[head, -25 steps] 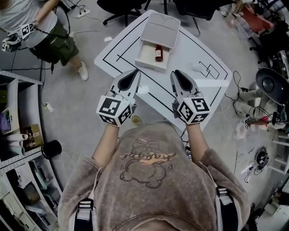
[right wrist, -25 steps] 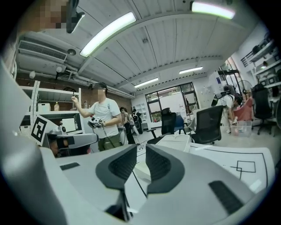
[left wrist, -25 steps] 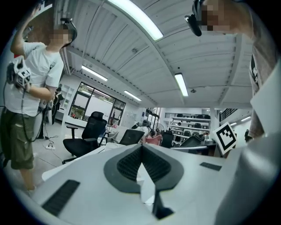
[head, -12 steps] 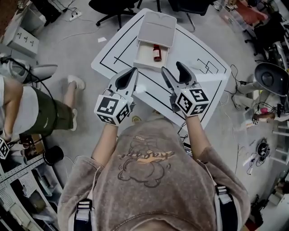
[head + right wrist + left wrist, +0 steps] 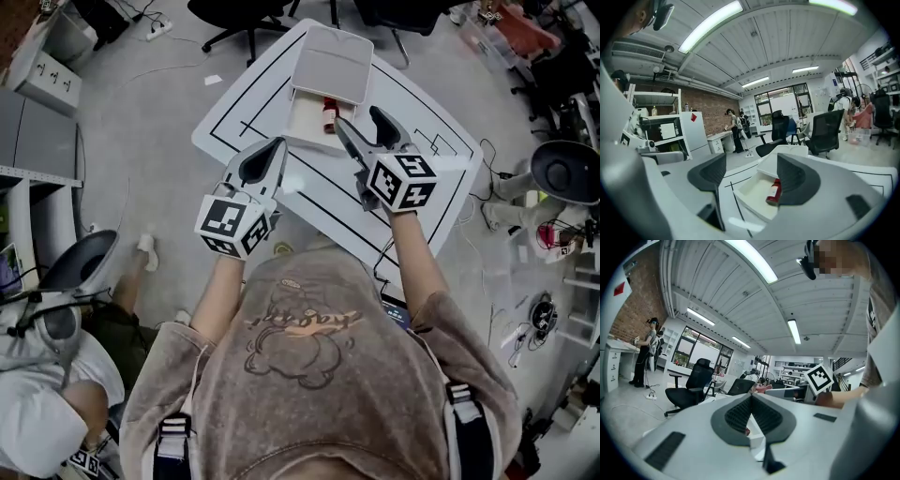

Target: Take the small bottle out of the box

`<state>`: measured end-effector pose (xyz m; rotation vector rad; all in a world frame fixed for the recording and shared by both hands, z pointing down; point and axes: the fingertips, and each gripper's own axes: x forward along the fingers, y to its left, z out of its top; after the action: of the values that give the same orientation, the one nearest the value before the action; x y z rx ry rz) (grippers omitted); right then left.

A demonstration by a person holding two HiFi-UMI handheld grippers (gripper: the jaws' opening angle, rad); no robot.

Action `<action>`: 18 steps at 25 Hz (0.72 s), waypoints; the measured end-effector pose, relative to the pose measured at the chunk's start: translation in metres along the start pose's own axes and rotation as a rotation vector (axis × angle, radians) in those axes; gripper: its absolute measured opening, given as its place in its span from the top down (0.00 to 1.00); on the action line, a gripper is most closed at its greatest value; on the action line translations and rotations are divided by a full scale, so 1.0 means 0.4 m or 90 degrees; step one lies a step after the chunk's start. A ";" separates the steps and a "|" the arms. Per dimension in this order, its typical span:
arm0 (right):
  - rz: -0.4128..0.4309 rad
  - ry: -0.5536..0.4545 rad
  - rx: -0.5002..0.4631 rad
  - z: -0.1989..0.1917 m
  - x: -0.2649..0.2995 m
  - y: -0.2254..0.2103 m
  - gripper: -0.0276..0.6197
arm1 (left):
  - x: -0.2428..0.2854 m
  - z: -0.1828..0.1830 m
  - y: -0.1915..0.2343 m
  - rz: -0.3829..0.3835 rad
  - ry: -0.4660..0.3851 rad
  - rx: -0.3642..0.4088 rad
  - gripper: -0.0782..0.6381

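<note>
Well, the right gripper (image 5: 361, 122), jaws just opened wide and empty, hovers before the shallow white open box (image 5: 302, 117), where the small red bottle (image 5: 329, 114) lies toward the right wall. A jaw could catch that wall and shove the box. The left gripper (image 5: 278, 148) sits closed, empty.
</note>
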<state>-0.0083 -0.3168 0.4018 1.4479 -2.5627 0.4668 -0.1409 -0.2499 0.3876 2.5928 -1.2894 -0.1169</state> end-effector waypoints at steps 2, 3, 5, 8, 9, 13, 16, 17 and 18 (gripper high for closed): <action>0.005 0.011 0.006 -0.004 0.029 -0.010 0.45 | 0.003 0.001 0.008 0.004 0.000 0.000 0.88; 0.006 0.018 0.008 -0.007 0.043 -0.015 0.45 | 0.004 0.002 0.010 0.005 0.000 0.000 0.88; 0.006 0.032 0.010 -0.018 0.069 -0.027 0.45 | 0.007 0.006 0.014 0.007 0.000 0.001 0.88; 0.003 0.064 0.022 -0.056 0.111 -0.052 0.45 | 0.010 0.004 0.015 0.007 0.002 0.001 0.88; 0.003 0.077 0.029 -0.072 0.124 -0.062 0.45 | 0.011 0.001 0.015 0.007 0.003 0.001 0.88; -0.002 0.128 0.037 -0.125 0.177 -0.101 0.45 | 0.012 -0.004 0.017 0.008 0.007 0.002 0.88; -0.005 0.171 0.030 -0.163 0.214 -0.120 0.45 | 0.008 -0.007 0.023 0.010 0.010 -0.001 0.88; -0.007 0.184 0.029 -0.175 0.225 -0.126 0.45 | 0.008 -0.008 0.026 0.011 0.011 -0.002 0.88; -0.010 0.198 0.027 -0.189 0.236 -0.131 0.45 | 0.007 -0.010 0.028 0.012 0.012 -0.003 0.88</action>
<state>-0.0133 -0.3920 0.5098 1.2903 -2.3084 0.6886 -0.1473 -0.2580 0.3945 2.5707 -1.3061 -0.0904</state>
